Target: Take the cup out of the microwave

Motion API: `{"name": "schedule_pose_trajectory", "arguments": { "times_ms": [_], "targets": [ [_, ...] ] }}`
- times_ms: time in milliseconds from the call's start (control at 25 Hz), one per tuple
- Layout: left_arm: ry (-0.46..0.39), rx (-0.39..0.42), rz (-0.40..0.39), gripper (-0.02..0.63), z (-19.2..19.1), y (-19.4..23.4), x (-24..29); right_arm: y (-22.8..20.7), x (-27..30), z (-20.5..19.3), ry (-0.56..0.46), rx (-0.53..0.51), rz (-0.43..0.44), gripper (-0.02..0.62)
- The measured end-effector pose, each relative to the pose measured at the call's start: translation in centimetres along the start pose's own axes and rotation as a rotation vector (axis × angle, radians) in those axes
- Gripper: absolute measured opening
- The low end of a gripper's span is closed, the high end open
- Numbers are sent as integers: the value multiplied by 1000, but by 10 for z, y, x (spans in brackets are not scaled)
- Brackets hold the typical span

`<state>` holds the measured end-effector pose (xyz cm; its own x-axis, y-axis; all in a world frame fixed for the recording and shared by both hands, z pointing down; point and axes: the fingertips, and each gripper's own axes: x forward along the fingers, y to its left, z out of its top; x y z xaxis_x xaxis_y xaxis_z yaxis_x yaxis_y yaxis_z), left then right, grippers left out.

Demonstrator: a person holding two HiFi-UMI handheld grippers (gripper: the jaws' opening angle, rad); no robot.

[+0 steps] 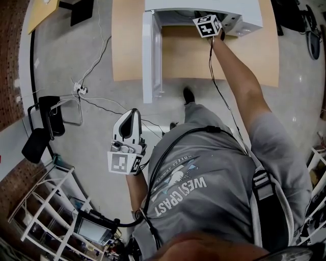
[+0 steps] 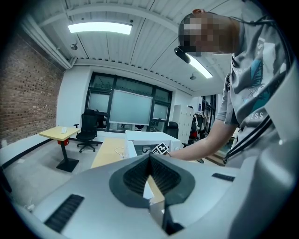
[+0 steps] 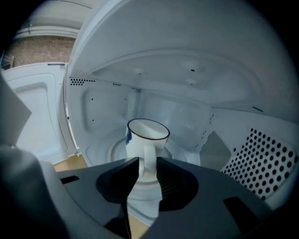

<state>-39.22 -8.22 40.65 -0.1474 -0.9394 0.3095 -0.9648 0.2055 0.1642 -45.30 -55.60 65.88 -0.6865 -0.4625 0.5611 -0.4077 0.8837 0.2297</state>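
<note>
A white cup (image 3: pixel 145 136) with a dark rim stands on the turntable (image 3: pixel 103 151) inside the white microwave (image 1: pixel 239 7), its handle turned toward me. My right gripper (image 3: pixel 147 162) reaches into the cavity, and its jaws are closed on the handle from both sides. In the head view only its marker cube (image 1: pixel 208 25) shows at the microwave's mouth; the cup is hidden there. The microwave door (image 1: pixel 148 56) is swung open to the left. My left gripper (image 1: pixel 133 113) hangs low beside the person's body, away from the table, jaws together and holding nothing.
The microwave sits on a wooden table (image 1: pixel 183 56). Cables (image 1: pixel 97 66) run across the grey floor to a power strip (image 1: pixel 79 89). A black office chair (image 1: pixel 43 127) stands at the left, white shelving (image 1: pixel 46 204) at the lower left.
</note>
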Motion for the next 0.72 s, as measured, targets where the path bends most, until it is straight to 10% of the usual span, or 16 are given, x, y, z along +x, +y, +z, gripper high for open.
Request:
{"name": "schedule_pose_trajectory", "arguments": {
  "times_ms": [720],
  "targets": [
    [0, 0, -11, 43, -12, -4, -17, 23, -53, -13, -108, 207, 135, 74]
  ]
}}
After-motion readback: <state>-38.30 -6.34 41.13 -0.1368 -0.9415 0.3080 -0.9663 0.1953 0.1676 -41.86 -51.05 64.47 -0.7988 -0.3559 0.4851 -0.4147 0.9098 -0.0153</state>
